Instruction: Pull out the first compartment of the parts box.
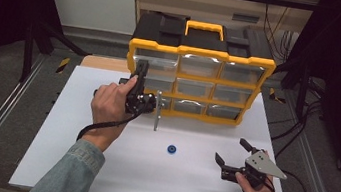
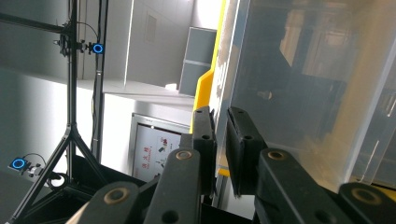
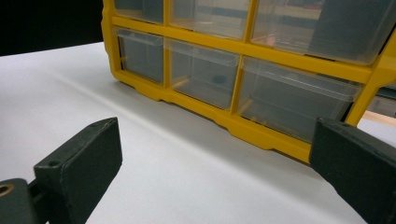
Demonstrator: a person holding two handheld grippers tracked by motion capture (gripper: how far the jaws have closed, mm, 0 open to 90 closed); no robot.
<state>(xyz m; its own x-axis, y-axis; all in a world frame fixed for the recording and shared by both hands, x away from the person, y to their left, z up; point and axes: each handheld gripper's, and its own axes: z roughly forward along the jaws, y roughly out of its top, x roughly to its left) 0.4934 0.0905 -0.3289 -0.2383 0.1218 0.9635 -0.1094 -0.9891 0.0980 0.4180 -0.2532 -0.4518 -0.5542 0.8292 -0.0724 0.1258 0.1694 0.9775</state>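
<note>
Left claw (image 2: 220, 149) (matte black) pinches clear plastic drawer (image 2: 317, 93).

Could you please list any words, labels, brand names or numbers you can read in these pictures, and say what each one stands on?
None can be read.
The poster in the background of the left gripper view bears red lines of writing and small pictures, too blurred to read.
The yellow drawer organizer shows no legible label or brand.

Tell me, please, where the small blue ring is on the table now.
In the high view, the small blue ring lies on the white table, in front of the yellow drawer cabinet and left of the right hand-held gripper.
</note>
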